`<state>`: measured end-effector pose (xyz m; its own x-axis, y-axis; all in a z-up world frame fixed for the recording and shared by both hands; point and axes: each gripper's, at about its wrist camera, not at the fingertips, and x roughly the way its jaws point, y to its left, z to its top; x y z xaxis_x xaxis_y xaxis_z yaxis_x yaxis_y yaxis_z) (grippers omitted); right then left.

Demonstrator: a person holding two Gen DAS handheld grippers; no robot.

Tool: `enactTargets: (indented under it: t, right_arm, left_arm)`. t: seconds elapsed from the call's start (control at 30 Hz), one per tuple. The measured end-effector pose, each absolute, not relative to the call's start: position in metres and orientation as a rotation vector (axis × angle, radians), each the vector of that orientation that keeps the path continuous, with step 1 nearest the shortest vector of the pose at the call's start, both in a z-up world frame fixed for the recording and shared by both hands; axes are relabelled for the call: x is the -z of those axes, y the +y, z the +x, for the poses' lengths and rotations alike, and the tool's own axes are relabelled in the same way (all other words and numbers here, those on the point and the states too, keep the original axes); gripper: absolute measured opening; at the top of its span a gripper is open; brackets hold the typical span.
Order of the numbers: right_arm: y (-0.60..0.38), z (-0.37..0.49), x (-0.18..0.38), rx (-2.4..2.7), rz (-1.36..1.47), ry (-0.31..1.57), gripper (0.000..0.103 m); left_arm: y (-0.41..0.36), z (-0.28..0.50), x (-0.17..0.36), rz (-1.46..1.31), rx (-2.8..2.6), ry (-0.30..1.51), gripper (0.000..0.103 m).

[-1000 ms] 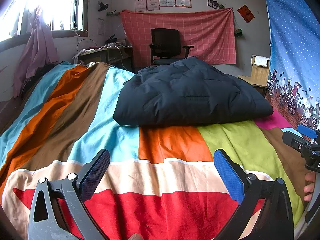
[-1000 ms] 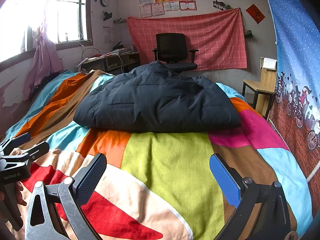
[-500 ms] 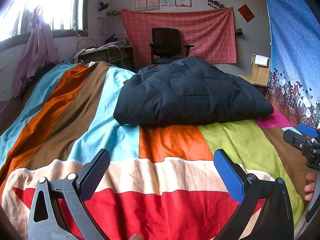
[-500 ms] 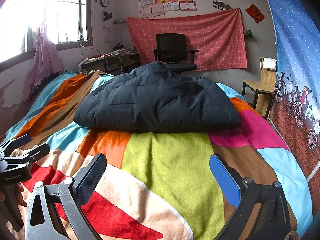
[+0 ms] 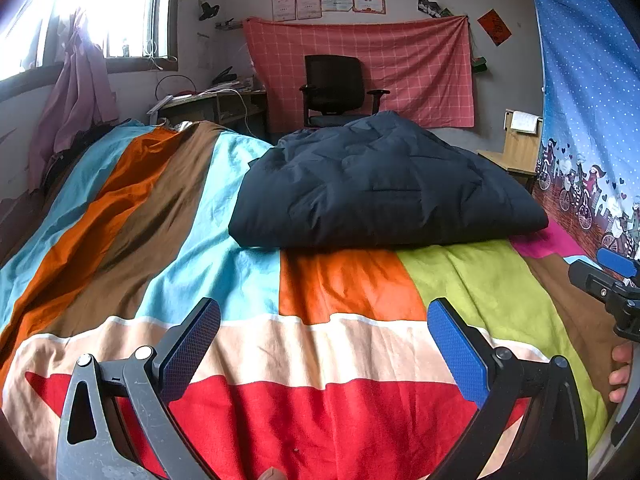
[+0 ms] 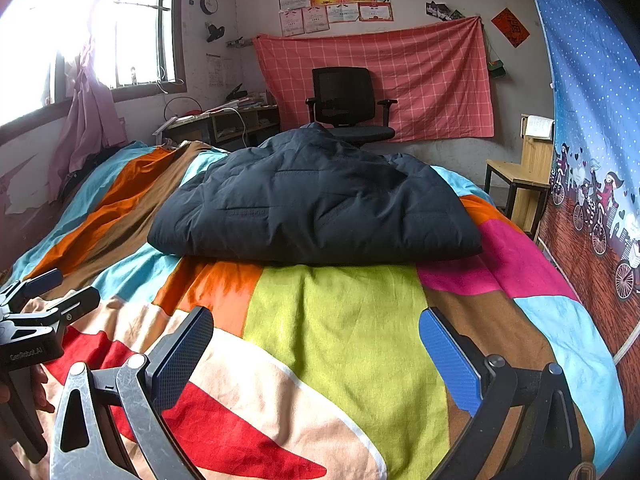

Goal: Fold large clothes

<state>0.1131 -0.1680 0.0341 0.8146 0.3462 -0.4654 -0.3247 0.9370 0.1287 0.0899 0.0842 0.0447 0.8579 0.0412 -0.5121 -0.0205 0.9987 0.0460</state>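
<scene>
Two tools are in my views, and both stand with their blue-padded fingers spread wide and nothing between them. My left tool (image 5: 324, 336) hovers low over the near end of the bed (image 5: 352, 352), above the cream and red bands of the striped cover. My right tool (image 6: 316, 344) hangs over the lime-green patch, just beside the left one; I can see the left tool's fingers at the left edge of the right wrist view, and the right tool's tip at the right edge of the left wrist view.

What I am working on, the dark navy quilted jacket (image 5: 384, 184), lies folded into a thick, roughly rectangular bundle in the middle of the bed, well apart from both tools. Its near folded edge runs across the turquoise, orange and green panels, and its far part bulges up in a soft peak (image 6: 316, 132). Neither tool touches it.

Beyond the bed I see a black office chair (image 6: 348, 100) in front of a red checked cloth (image 6: 420, 72) hung on the wall, and a wooden chair (image 6: 524, 168) to the right.
</scene>
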Motion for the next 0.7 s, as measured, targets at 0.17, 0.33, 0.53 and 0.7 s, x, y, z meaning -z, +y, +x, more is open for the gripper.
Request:
enactTargets:
  t: [0.17,0.33,0.53,0.7]
  right_arm:
    - [-0.1676,0.1131,-0.0340,-0.358,0.044,0.505,0.103]
    - [-0.1672,0.1131,-0.0339,-0.357,0.045,0.506,0.103]
    - [-0.1677,0.1127,-0.0331,-0.359,0.046,0.506,0.103]
    - [-0.1677,0.1124,-0.0326,-0.358,0.045,0.506,0.103]
  left_arm:
    - [0.0842,0.0899,-0.0446,0.040,-0.033,0.540,0.102]
    - [0.0839,0.0897,-0.0441,0.038,-0.034,0.542,0.102]
    - [0.0833,0.0885,-0.0437,0.038,-0.037,0.542,0.102]
    - [0.0838,0.0890,-0.0437,0.037,-0.036,0.541,0.102]
